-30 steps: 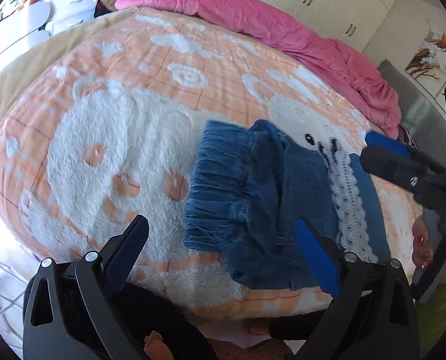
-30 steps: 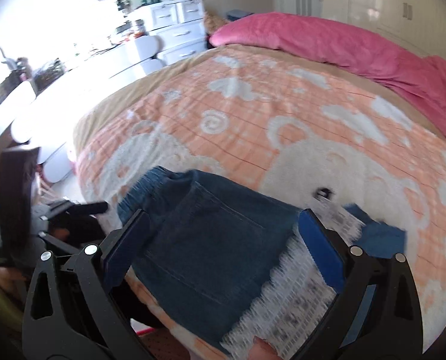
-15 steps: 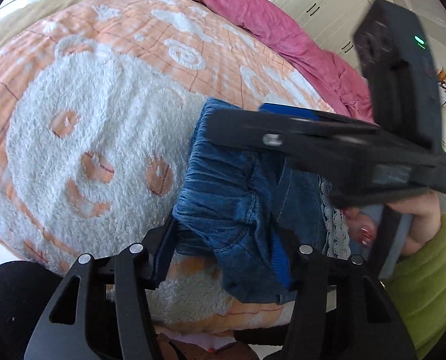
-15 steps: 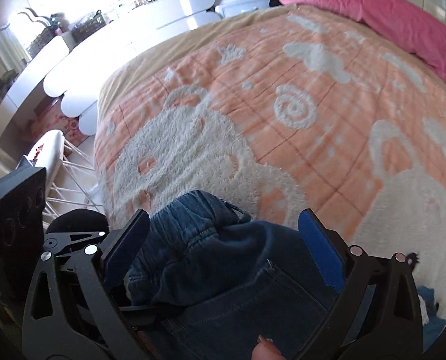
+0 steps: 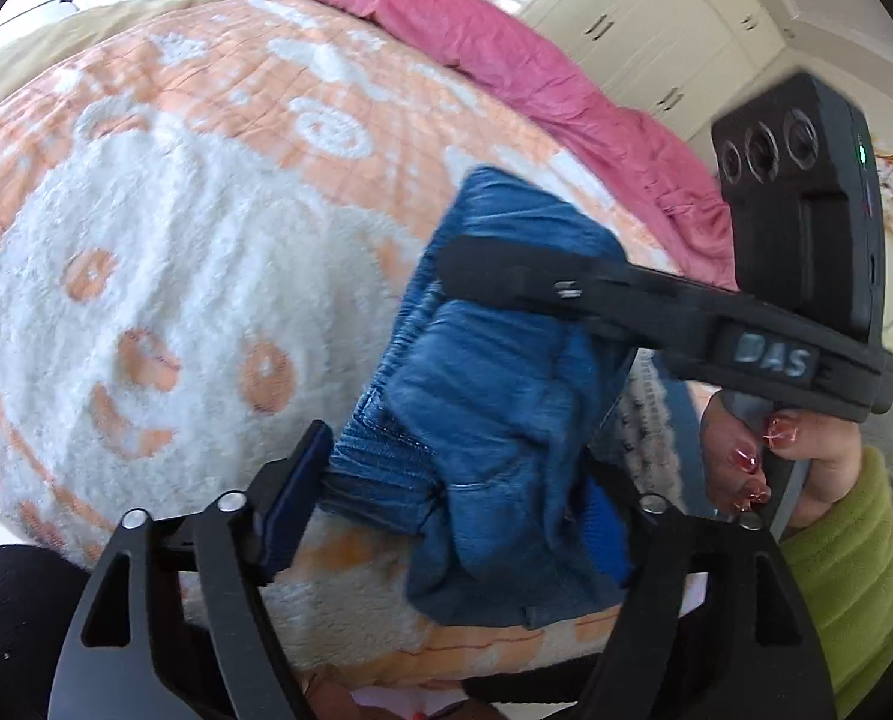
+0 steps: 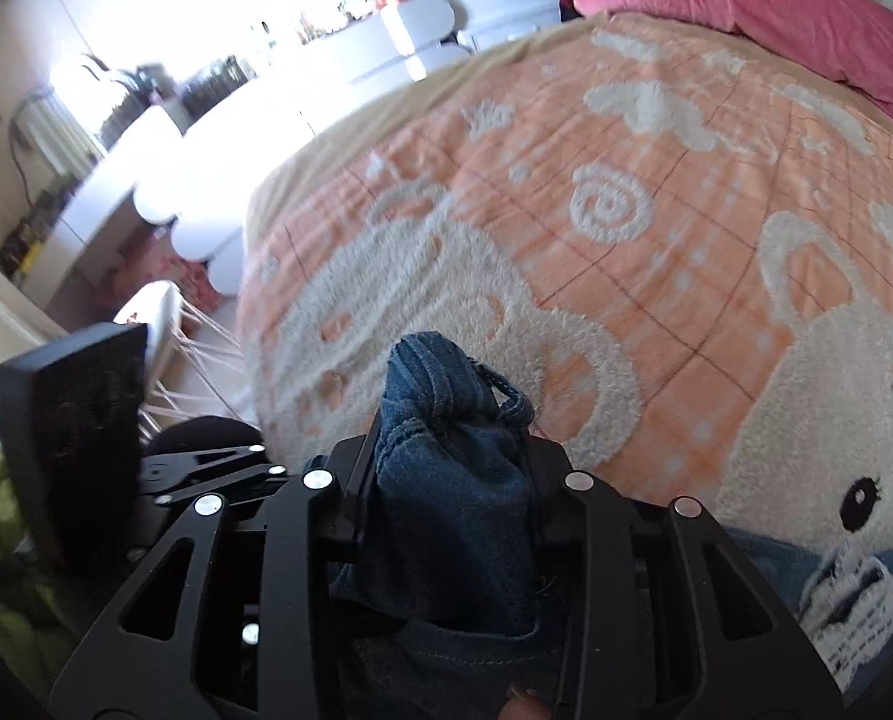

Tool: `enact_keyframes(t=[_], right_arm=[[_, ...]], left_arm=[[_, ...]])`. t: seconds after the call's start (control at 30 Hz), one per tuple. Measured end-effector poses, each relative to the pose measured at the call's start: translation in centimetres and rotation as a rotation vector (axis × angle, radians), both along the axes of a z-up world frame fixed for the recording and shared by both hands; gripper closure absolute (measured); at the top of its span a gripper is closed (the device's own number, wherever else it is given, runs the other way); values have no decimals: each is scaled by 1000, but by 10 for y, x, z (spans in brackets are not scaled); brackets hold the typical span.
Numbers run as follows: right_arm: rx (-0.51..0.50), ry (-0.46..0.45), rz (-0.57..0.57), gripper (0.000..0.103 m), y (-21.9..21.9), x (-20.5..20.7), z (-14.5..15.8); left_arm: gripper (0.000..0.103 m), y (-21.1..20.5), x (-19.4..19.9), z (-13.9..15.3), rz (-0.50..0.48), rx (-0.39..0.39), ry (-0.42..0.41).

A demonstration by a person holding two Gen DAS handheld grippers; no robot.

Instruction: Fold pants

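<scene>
Small blue denim pants (image 5: 494,408) with a white lace hem (image 6: 848,594) lie bunched at the near edge of the bed. My left gripper (image 5: 455,480) straddles the gathered waistband. Its jaws are opening, and the denim sits between them with the left pad (image 5: 299,492) just at the cloth's edge. My right gripper (image 5: 476,270) reaches in from the right, held by a hand in a green sleeve (image 5: 746,468). Its jaws are closing, and in the right wrist view the right gripper (image 6: 452,450) squeezes a raised fold of the pants (image 6: 452,528).
The bed has a peach and white fleece blanket (image 5: 206,240) with a pink duvet (image 5: 506,60) along its far side. White wardrobes (image 5: 656,18) stand behind it. White drawers and a desk (image 6: 386,30) and a drying rack (image 6: 164,324) stand beside the bed.
The right gripper swung over the waistband, sank and closed on the denim. The left gripper pinched in on the waistband, then widened. The pants went from flat to bunched.
</scene>
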State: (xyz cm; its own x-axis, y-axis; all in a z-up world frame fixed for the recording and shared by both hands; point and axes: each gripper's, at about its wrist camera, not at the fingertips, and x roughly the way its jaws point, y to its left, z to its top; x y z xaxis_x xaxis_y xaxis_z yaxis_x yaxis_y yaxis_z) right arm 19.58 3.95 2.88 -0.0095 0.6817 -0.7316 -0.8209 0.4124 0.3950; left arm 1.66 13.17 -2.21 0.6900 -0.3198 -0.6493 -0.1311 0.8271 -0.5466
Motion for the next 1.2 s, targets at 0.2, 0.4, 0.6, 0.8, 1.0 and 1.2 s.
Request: enact_keyframes(t=[0.2,0.4,0.6,0.8,1.0,1.2], right_arm=[[82,-6,-33,76,-38,0,18],[121,-23,-88,76,-79,4,24],[129,-48,-186,73,-123,19,28],[164,-10,-334,44,-183,33,20],[138,-7,-495,27,-241,14,-3],[97,-69,-585,25,-259,-25,-10]], left_arm=[[27,-21,2,10,-114,-49,-62],[42,-53,6,28,-171,9,-90],[42,-90,29,45,-213,-25,-76],[30,-143,53,45,-366,-129,-114],[21,-148,53,25,-416,-171,-127],[21,-127,52,38,-276,97,-122]])
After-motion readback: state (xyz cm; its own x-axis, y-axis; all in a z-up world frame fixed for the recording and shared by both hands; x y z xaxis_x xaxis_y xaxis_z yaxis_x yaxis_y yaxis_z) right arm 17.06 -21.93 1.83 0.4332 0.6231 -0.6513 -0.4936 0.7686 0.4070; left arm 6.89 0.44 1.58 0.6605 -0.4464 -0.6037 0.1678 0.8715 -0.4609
